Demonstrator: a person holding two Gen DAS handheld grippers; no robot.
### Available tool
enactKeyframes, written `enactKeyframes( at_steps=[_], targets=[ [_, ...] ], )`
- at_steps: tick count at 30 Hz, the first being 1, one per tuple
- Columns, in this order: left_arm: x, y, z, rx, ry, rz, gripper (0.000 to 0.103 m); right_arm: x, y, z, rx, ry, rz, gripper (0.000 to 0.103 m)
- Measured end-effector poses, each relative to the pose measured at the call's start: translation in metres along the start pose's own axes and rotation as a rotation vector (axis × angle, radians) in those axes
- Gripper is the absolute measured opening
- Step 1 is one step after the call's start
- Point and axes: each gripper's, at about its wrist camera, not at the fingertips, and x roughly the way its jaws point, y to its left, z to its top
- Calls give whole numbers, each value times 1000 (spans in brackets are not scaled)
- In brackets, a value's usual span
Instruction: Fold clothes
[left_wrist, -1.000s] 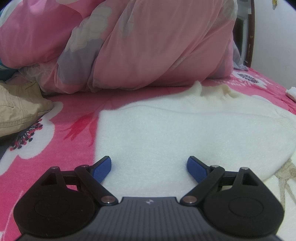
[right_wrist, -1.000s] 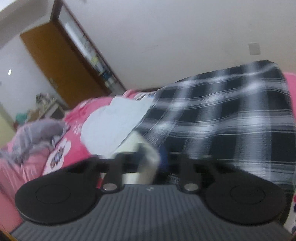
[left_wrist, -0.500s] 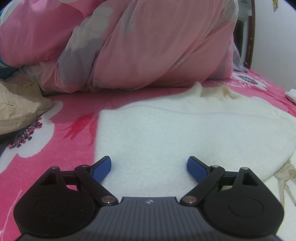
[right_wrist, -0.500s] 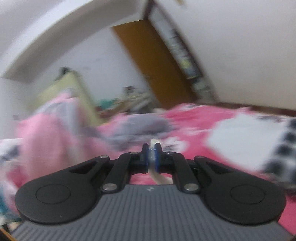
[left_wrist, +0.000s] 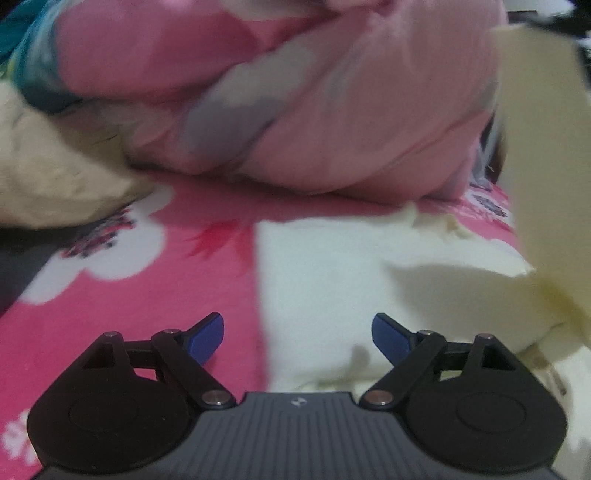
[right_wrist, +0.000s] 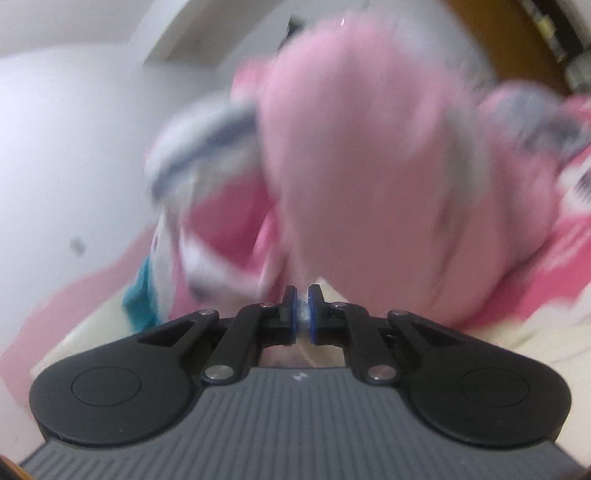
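A white fluffy sweater lies flat on the pink flowered bedspread. My left gripper hovers low over the sweater's left edge with its jaws closing. The cloth lies under the gap and the blue pads do not press on it. At the right of the left wrist view, a cream part of the sweater hangs lifted off the bed. My right gripper is shut on a thin fold of that cream cloth and faces the blurred pink quilt.
A big pink quilt is heaped along the far side of the bed. A beige garment lies at the left. Teal cloth shows at the left of the right wrist view, with a white wall behind.
The right gripper swung from the plaid cloth round to the pink quilt, still shut on cream cloth. A sweater part rose at the right of the left view. The left gripper shifted left, jaws narrower.
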Motion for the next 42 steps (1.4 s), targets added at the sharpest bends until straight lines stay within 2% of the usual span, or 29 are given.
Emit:
enactKeyframes(
  at_steps=[3, 5, 9, 13, 16, 19, 20, 21, 24, 27, 30, 32, 34, 37, 39, 42],
  targets=[
    [1, 22, -5, -59, 19, -49, 64, 54, 11, -56, -32, 127, -17, 5],
    [3, 35, -7, -106, 29, -94, 58, 75, 11, -86, -40, 193, -37, 5],
    [3, 43, -3, -127, 34, -147, 45, 96, 10, -116, -92, 239, -54, 5],
    [7, 47, -3, -145, 54, -179, 42, 112, 17, -132, -196, 240, -30, 5],
    [7, 50, -7, -172, 75, -201, 41, 145, 9, -149, -210, 341, 8, 5],
    [5, 53, -9, -187, 88, -217, 42, 169, -5, -166, -114, 501, 61, 8],
    [4, 54, -9, -188, 88, -217, 43, 175, -10, -169, -67, 537, 69, 8],
    [4, 55, -9, -187, 87, -217, 43, 175, -13, -168, -28, 537, 88, 8],
    [2, 55, -9, -179, 76, -218, 43, 156, -20, -150, 80, 465, 164, 9],
    [-3, 57, -8, -181, 62, -231, 43, 117, -37, -127, 166, 361, 201, 10],
    [-10, 59, -4, -210, 34, -279, 43, 63, -60, -104, 200, 258, 156, 13],
    [-12, 54, 2, -205, 4, -296, 43, 23, -79, -97, 206, 204, 78, 15],
    [-12, 46, 9, -186, -14, -284, 43, -18, -100, -90, 212, 151, -4, 16],
    [-2, 33, 17, -147, 12, -257, 42, -72, -145, -93, 364, 82, -76, 17],
    [9, 28, 21, -123, 39, -219, 42, -104, -174, -99, 494, 23, -82, 17],
    [26, 21, 26, -93, 78, -154, 41, -142, -202, -109, 580, -49, -124, 17]
  ],
)
